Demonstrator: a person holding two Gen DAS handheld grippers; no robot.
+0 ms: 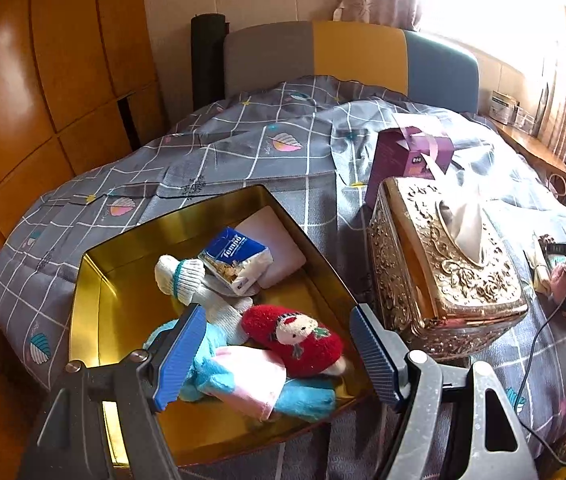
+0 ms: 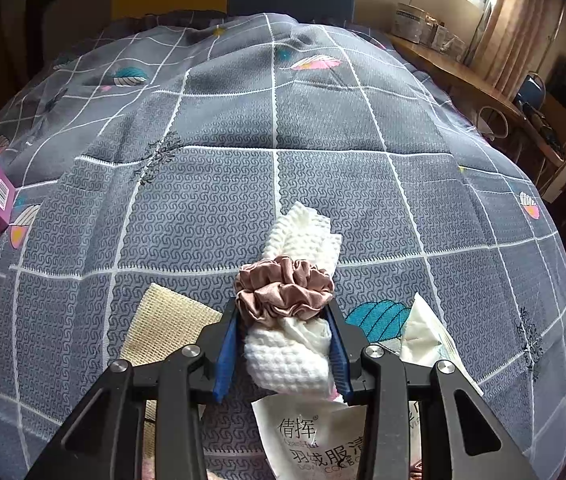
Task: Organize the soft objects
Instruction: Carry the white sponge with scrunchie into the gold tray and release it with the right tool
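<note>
Pick-up step. A white cloth (image 2: 291, 344), rolled and ringed by a pink scrunchie (image 2: 283, 290), is clamped between the nearly closed jaws of the right gripper (image 2: 285, 354), just above the quilt (image 2: 243, 184); whether it is lifted clear cannot be told. The left gripper (image 1: 279, 356) is held wide open and empty over the gold tin (image 1: 95, 280), where socks (image 1: 295, 336) are already gathered. A carry leftward to the tin is judged next
</note>
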